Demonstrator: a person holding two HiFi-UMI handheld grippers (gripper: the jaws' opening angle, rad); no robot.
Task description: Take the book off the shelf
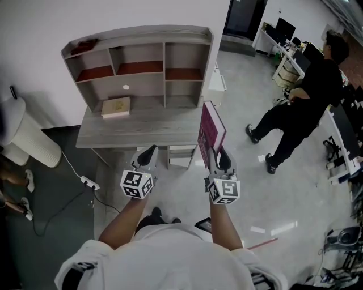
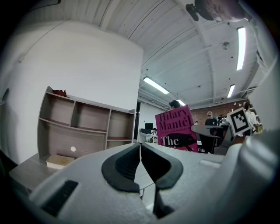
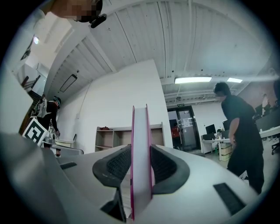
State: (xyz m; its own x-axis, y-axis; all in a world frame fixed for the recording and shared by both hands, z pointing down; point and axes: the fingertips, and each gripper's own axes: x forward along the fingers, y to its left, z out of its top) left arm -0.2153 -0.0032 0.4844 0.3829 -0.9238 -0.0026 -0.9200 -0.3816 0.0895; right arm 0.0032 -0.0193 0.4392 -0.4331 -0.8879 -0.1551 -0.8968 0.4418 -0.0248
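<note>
Book (image 1: 211, 133) held upright over glossy grey floor (image 1: 255, 187), near wooden desk (image 1: 142, 127).

I stood in an open-plan office. Desks (image 1: 279, 54) with monitors (image 1: 283, 27) lined the far side, and a person in black (image 1: 309, 96) stood near them on the polished grey floor (image 1: 249, 187). Strip lights (image 2: 240, 41) ran along a ribbed white ceiling (image 2: 175, 26). A glass door (image 3: 187, 129) showed at the far end. A shelf unit (image 1: 139, 62) on a wooden tabletop (image 1: 142, 127) backed onto the white wall (image 1: 113, 17).
</note>
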